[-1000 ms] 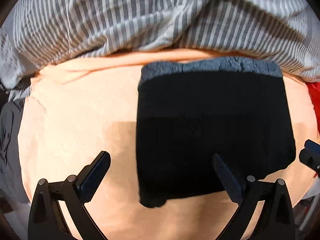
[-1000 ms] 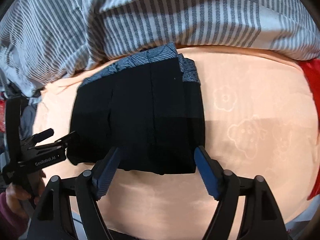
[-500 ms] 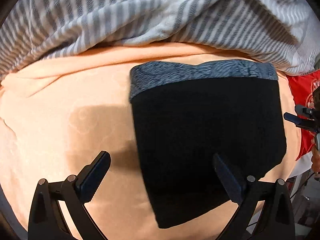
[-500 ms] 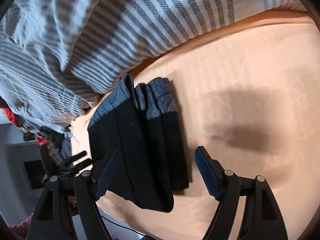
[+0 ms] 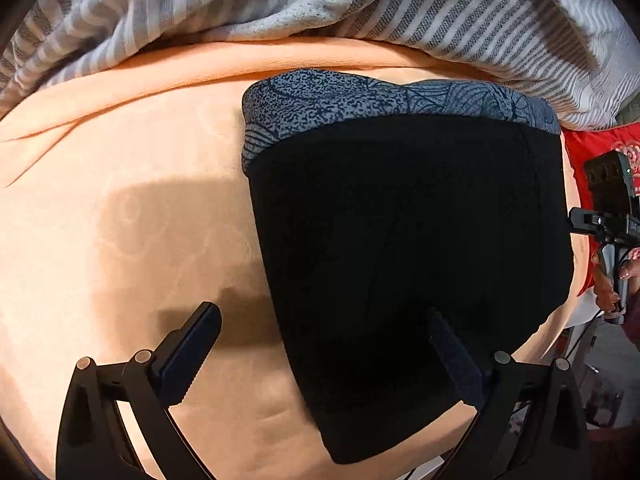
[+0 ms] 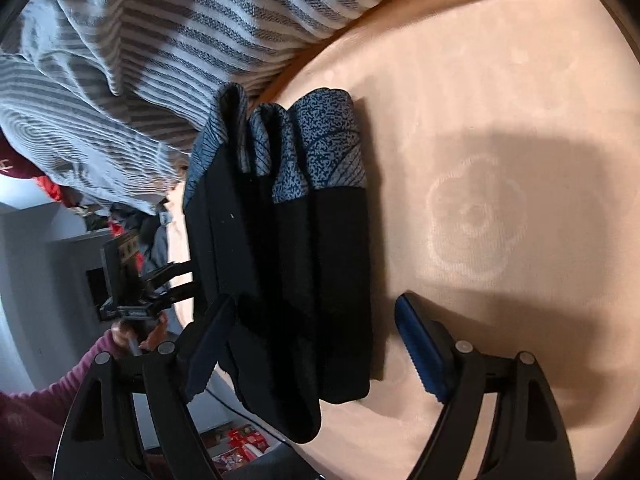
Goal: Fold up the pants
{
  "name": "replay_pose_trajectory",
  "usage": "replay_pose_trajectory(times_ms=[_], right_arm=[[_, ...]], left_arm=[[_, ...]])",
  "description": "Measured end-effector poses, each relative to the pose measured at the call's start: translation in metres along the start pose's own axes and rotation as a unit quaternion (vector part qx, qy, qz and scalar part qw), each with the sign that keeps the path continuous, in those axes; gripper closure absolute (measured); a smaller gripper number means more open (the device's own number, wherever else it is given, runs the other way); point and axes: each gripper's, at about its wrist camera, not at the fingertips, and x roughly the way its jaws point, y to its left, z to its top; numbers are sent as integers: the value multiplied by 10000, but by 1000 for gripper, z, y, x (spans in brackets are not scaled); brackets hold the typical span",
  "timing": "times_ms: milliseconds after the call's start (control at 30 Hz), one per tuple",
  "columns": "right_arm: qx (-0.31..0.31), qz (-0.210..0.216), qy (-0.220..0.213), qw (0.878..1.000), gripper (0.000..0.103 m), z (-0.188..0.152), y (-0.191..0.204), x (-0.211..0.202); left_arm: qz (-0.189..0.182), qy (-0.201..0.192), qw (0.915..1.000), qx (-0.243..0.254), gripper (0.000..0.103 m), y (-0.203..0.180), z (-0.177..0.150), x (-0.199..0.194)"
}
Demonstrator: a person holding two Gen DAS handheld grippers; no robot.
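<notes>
The folded black pants lie on the peach blanket, their blue-grey patterned waistband at the far end. My left gripper is open and straddles the pants' near left edge: one finger over the blanket, the other over the black cloth. In the right wrist view the pants show as stacked folds seen from the side. My right gripper has its jaws opening, with the pants' near end between them and the pads not pressing on it. Each gripper also shows at the other view's edge.
A grey-and-white striped duvet is heaped along the far side. Red cloth lies at the right edge. The bed's edge drops off beside the pants. A hand in a purple sleeve holds the left gripper there.
Both grippers have come down closer to the pants. The right one has swung round, so it now sees the folded stack from the side. The pants lie where they were.
</notes>
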Motion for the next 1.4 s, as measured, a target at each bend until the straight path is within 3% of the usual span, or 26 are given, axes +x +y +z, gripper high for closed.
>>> replay_pose_trajectory(times_ms=[233,467,633,700,800,900,1067,1400], right_arm=[[-295,456,128,9984,17,14,6,13],[-610,450,190,9969,14,19,15,19],[-173,176,200,9995,23,23,14,15],[-137,120,141,9997,31,20,17,15],[-84,289,3,9995,45,15,21,6],[36,501,-117,9987,55,9,24,-2],[59,742,-229,9970,57,-2,29,-13],[120,1093,-274,9936,57,-49,48,-54]], left_arm=[[-78,-18,9998,189,1,-12,20,7],[-270,-107,9994,177,1,-25,40,17],[-25,-456,9988,170,1,-58,42,18],[43,-574,9979,282,8,-69,40,15],[-3,-674,9969,400,17,-85,41,9],[-15,-741,9960,500,17,-100,39,3],[-213,-905,9952,312,17,-126,43,-10],[-244,-1043,9933,439,17,-196,8,-51]])
